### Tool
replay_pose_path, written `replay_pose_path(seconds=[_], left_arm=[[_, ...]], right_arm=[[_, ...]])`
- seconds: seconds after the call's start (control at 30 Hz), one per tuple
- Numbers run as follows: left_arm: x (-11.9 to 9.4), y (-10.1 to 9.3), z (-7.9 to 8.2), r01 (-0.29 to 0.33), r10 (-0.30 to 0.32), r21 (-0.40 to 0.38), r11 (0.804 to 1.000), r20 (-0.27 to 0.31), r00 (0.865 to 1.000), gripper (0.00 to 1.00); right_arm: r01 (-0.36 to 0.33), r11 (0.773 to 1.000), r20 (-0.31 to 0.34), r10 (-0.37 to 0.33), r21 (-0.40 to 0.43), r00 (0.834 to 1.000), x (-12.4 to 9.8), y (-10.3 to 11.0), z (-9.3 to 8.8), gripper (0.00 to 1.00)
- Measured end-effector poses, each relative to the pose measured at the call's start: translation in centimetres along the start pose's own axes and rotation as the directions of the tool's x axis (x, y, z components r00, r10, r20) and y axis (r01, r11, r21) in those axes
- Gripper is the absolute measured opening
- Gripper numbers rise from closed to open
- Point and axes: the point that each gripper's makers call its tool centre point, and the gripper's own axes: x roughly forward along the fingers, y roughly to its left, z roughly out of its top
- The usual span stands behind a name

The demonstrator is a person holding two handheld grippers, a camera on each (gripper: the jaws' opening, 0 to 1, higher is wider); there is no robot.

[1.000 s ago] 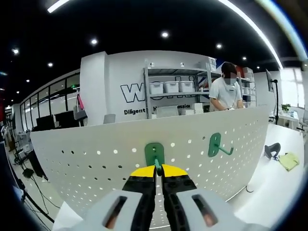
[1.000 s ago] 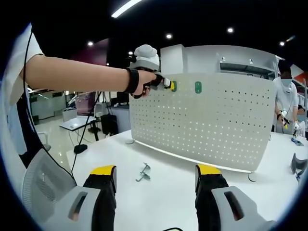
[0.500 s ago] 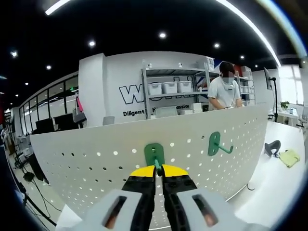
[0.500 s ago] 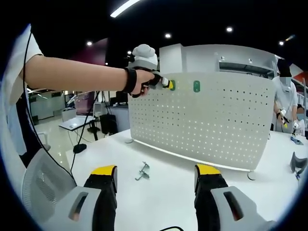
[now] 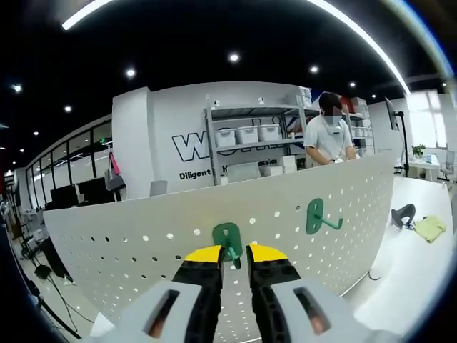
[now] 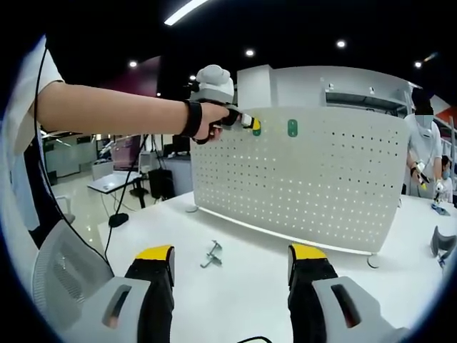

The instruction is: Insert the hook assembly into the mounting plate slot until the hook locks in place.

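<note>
Left gripper (image 5: 234,251): we see its yellow-tipped jaws raised near the top edge of the pegboard, standing slightly apart with a narrow gap between them. The hook's prong runs into that gap; we cannot tell whether the jaws touch it or only flank it.
Green hook (image 5: 228,239): it sits on the pegboard near the top edge, its flat green plate against the perforated face, just above and between the left jaws.
Second green hook (image 5: 318,215): mounted on the same board, further along the row, its prong sticking out and turned up at the end.
Pegboard (image 6: 314,186): a white perforated panel standing upright on the white surface (image 6: 235,286). In the right gripper view we see the left gripper up against its upper corner, held by a person's hand (image 6: 207,123) with a dark wristband.
Right gripper (image 6: 230,264): low over the surface, well apart from the board, its jaws spread wide with nothing between them.
Metal hook (image 6: 212,255): a small grey piece lying loose on the surface in front of the board, between it and the right jaws.
Background: a person (image 5: 327,134) stands behind the board by shelving with white bins.
</note>
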Motion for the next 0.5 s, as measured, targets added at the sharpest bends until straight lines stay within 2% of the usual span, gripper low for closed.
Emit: replay_pose_path(seconds=[0.37,0.5], left_arm=[[-0.6,-0.7,-0.7,0.047,-0.047,0.009,0.999,0.011,0.999,0.34],[-0.9,-1.1,-1.2,0.081,-0.081,-0.021,0.996,0.010,0.997,0.41]], right_arm=[[-0.009,1.000,-0.004,0.009,-0.016,1.000,0.2,0.1,0.2,0.67],[-0.013,1.000,-0.004,0.013,-0.021,1.000,0.3,0.3,0.2,0.67]])
